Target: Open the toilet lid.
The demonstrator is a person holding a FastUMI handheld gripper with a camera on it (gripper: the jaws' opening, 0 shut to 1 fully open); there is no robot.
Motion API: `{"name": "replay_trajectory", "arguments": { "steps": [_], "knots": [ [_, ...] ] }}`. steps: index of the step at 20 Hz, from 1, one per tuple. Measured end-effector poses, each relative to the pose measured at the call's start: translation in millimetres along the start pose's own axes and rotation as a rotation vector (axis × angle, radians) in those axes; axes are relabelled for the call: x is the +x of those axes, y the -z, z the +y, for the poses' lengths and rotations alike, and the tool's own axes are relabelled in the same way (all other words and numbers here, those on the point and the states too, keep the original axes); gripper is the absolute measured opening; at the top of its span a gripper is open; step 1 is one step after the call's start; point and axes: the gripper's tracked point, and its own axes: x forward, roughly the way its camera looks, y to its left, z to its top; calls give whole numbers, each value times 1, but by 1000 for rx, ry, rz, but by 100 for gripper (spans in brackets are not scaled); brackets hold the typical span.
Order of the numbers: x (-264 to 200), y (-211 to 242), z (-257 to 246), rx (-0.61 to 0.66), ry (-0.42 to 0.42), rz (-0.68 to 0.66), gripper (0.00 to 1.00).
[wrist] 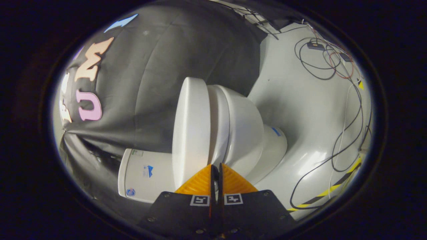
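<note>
Pinching pretty much closed, gripper [216, 165] held right at the toilet lid [190, 133] edge, seat [218, 123] just behind, cables [337, 140] strewn across the floor [300, 110].

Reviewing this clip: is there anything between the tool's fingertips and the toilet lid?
Nothing. In the gripper view the tool has its fingers nearly closed, tips right at the gap between the toilet lid and the seat. Whether they press on the lid's edge cannot be told.

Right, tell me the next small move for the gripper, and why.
Probably ease the gripper forward and part its fingers a little to catch the lid's edge. The fingers sit nearly closed just short of the toilet, in line with the seam between the lid and the seat. The lid looks down against the seat.
</note>
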Motion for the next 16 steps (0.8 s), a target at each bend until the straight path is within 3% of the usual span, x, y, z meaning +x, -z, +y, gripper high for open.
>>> {"name": "replay_trajectory", "arguments": {
  "steps": [3, 9, 16],
  "knots": [
    [1, 9, 8, 43, -33, 47, 1],
    [-14, 10, 30, -171, -29, 35, 1],
    [-17, 7, 42, -163, -53, 18, 1]
  ]
}}
